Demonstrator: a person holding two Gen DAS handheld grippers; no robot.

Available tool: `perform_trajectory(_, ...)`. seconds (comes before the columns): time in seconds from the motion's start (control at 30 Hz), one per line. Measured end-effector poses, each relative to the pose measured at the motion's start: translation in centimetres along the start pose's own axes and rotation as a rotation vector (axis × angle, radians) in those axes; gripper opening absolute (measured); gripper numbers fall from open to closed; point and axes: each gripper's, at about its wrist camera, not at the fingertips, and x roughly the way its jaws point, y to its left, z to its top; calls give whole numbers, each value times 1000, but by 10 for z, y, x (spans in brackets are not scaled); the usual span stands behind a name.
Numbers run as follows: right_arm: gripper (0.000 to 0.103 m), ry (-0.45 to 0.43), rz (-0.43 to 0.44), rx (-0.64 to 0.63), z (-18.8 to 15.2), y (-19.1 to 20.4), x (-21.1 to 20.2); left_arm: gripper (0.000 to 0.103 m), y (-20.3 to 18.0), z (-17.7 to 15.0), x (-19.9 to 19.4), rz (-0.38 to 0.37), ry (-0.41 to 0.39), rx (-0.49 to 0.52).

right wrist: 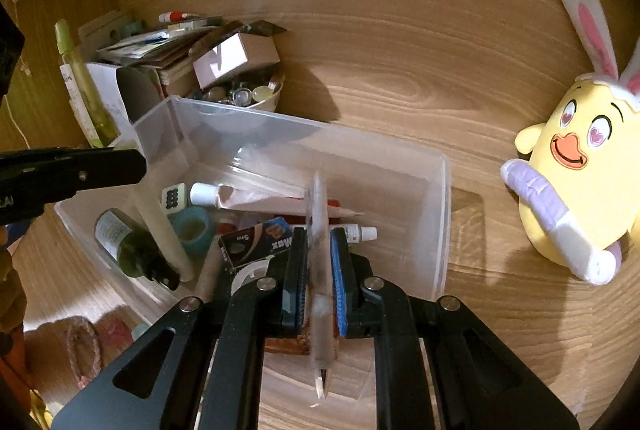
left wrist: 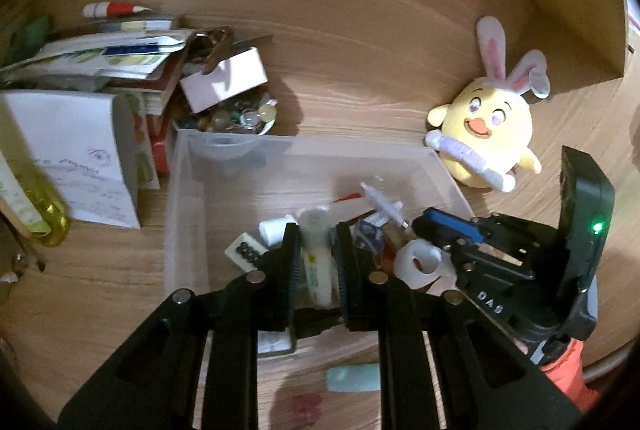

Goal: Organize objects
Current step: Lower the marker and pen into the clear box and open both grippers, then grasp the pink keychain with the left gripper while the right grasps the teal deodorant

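Observation:
A clear plastic bin [left wrist: 188, 197] [right wrist: 440, 213] sits on the wooden desk and holds several small items: a tape roll [left wrist: 420, 262] [right wrist: 196, 226], a white tube [right wrist: 240, 195], a dark green bottle [right wrist: 128, 246], a black "Max" box [right wrist: 256, 242]. My left gripper [left wrist: 318, 242] is shut on a pale cream tube [left wrist: 318, 262] above the bin. My right gripper [right wrist: 320, 242] is shut on a translucent pen [right wrist: 322, 270] that stands between the pads over the bin's near side. The right gripper also shows in the left wrist view [left wrist: 460, 234].
A yellow chick plush with bunny ears [left wrist: 488, 133] [right wrist: 580, 181] sits right of the bin. A pile of books and papers [left wrist: 100, 69], a small box [left wrist: 224, 77] and a bowl of beads [left wrist: 236, 117] stand behind the bin's left. A yellow-green bottle [left wrist: 36, 197] lies far left.

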Motion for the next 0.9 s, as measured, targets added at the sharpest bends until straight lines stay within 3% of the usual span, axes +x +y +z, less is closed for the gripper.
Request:
perform_trajectory(0.1, 13, -7, 7, 7, 1, 1, -8, 35, 1, -4, -11, 20, -20, 15)
perform_trajectory(0.37, 27, -92, 49, -33, -5, 18, -51, 54, -6, -28, -47, 96, -81, 100)
perform_trajectory(0.63, 34, -101, 127, -104, -31, 48, -76, 61, -5, -59, -67, 112, -60, 138)
perform_trajectory(0.9, 41, 13, 186, -173, -62, 76, -51, 65, 2, -92, -62, 130, 10, 147)
